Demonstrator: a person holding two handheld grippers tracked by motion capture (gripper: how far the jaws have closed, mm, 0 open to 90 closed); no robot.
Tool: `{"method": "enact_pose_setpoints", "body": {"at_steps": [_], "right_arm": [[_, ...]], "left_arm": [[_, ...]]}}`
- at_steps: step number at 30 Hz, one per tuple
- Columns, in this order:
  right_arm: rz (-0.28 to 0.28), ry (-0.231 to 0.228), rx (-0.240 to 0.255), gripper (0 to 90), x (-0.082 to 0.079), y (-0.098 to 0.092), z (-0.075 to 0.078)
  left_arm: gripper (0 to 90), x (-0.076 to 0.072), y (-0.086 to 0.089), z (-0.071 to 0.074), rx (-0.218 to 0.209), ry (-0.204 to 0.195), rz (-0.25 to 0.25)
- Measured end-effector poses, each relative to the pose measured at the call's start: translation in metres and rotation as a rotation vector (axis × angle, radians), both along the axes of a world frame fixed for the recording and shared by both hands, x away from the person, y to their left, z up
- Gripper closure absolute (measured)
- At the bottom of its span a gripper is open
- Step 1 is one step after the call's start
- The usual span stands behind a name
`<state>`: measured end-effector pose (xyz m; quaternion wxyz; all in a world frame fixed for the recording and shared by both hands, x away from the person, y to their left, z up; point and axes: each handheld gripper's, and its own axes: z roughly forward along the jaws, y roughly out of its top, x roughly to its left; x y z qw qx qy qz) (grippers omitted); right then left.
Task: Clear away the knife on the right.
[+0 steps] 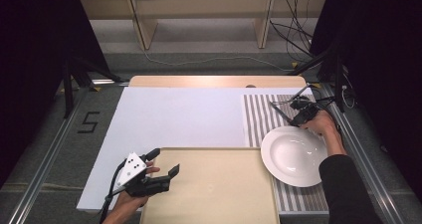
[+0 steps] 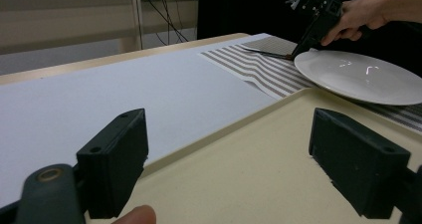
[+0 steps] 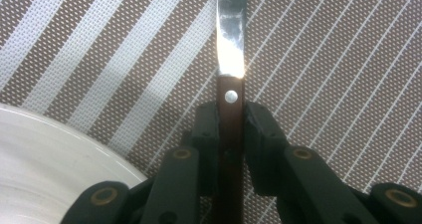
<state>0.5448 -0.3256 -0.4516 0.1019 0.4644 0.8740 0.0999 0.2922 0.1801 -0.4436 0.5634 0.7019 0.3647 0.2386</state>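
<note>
Our right hand-held gripper [image 3: 230, 129] has its jaws pressed on the brown handle of a knife [image 3: 230, 59] lying flat on the striped placemat [image 1: 259, 117], just beside the white plate [image 1: 293, 154]. Our left hand-held gripper [image 2: 229, 159] hangs wide and empty over the beige tray [image 1: 214, 194]. White sheeting covers the counter [image 1: 174, 114]; a "5" [image 1: 87, 122] marks the grey floor.

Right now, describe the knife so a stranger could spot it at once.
Find the striped placemat on the table's right side. Beyond the white plate, the knife lies on the stripes, its brown riveted handle clamped in the right claw; its shiny metal blade sets it apart.
</note>
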Motion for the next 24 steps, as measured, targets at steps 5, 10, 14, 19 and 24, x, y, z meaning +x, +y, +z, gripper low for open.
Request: {"method": "enact_pose_setpoints", "body": {"at_steps": [5, 10, 14, 19, 24], "right_arm": [[0.034, -0.029, -0.025, 77.4, -0.0011, 0.0015, -0.0001], [0.047, -0.058, -0.051, 77.5, -0.0015, 0.0033, -0.0005], [0.049, -0.090, -0.068, 77.5, -0.0030, 0.0030, 0.0024], [0.051, -0.119, -0.073, 77.5, -0.0030, 0.0002, 0.0057], [0.057, -0.149, -0.077, 77.5, -0.0049, -0.0006, 0.0095]], "left_arm": [[15.7, 0.0002, -0.0001, 0.0001, 0.002, -0.001, 0.001], [15.7, 0.0004, 0.0001, 0.0000, 0.001, 0.001, 0.002], [15.7, 0.0001, 0.0000, 0.0001, 0.003, -0.001, 0.002], [15.8, 0.0002, 0.0000, 0.0002, 0.002, -0.001, 0.002], [15.8, 0.0002, 0.0000, 0.0001, 0.004, -0.001, 0.003]]}}
